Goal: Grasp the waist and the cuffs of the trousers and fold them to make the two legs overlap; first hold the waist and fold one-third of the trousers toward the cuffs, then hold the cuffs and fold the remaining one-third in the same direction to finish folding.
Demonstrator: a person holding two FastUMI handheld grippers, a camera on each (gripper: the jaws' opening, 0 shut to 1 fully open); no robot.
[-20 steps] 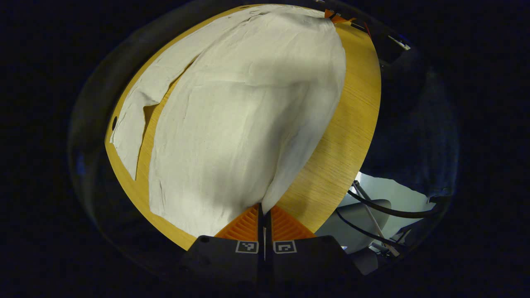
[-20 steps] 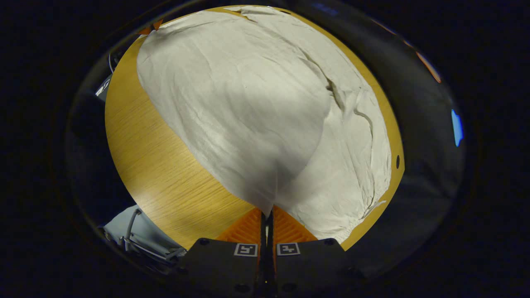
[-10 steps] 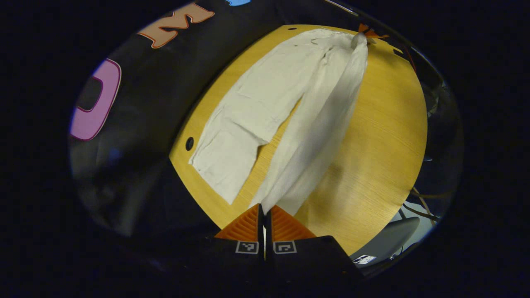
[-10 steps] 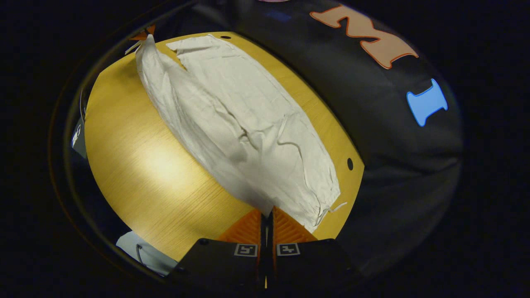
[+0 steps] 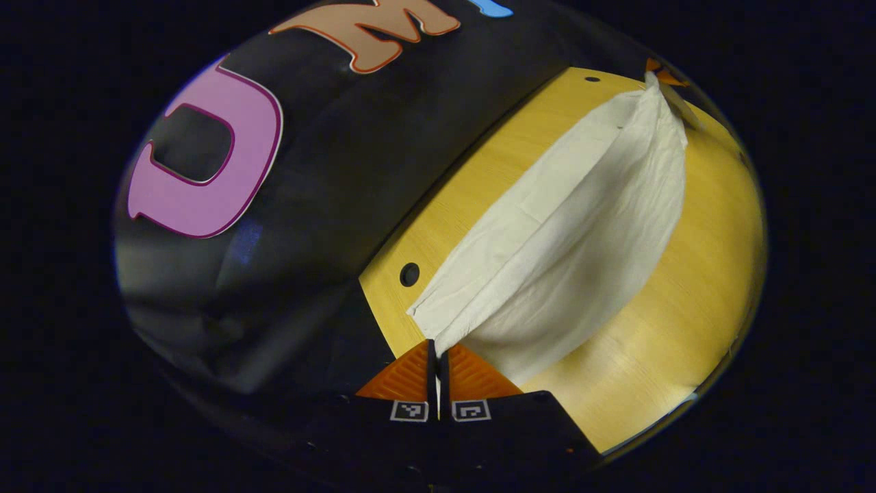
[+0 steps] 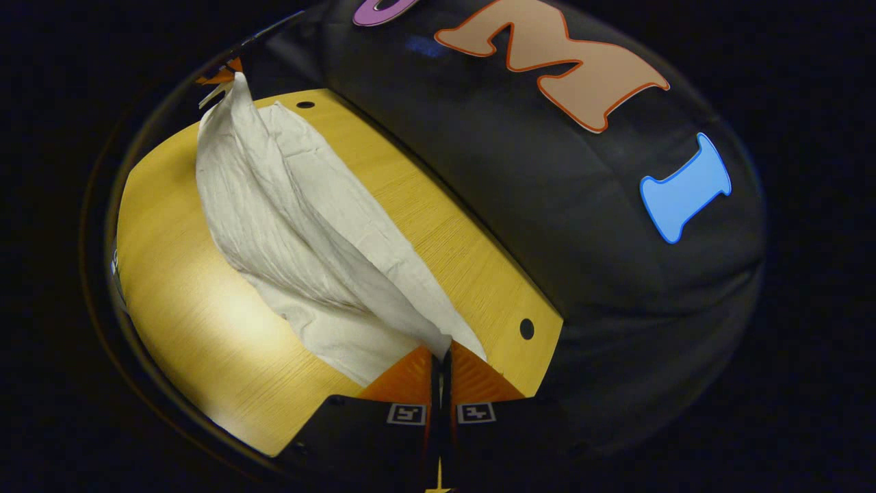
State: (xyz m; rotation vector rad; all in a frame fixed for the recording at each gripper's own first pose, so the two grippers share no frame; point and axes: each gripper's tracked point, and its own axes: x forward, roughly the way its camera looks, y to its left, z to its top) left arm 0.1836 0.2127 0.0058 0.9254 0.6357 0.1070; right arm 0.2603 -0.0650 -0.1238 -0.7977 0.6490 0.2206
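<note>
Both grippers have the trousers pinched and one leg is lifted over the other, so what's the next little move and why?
Probably lower both ends onto the far leg and let go. The left gripper and right gripper each pinch the trousers, whose lifted leg arches above the leg lying flat on the table.

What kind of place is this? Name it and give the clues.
Probably a staged recording booth, not a home: a black cloth wall stands right behind a bare wooden table, and the only household item is the pale trousers, pinched at either end by the left gripper and the right gripper.
</note>
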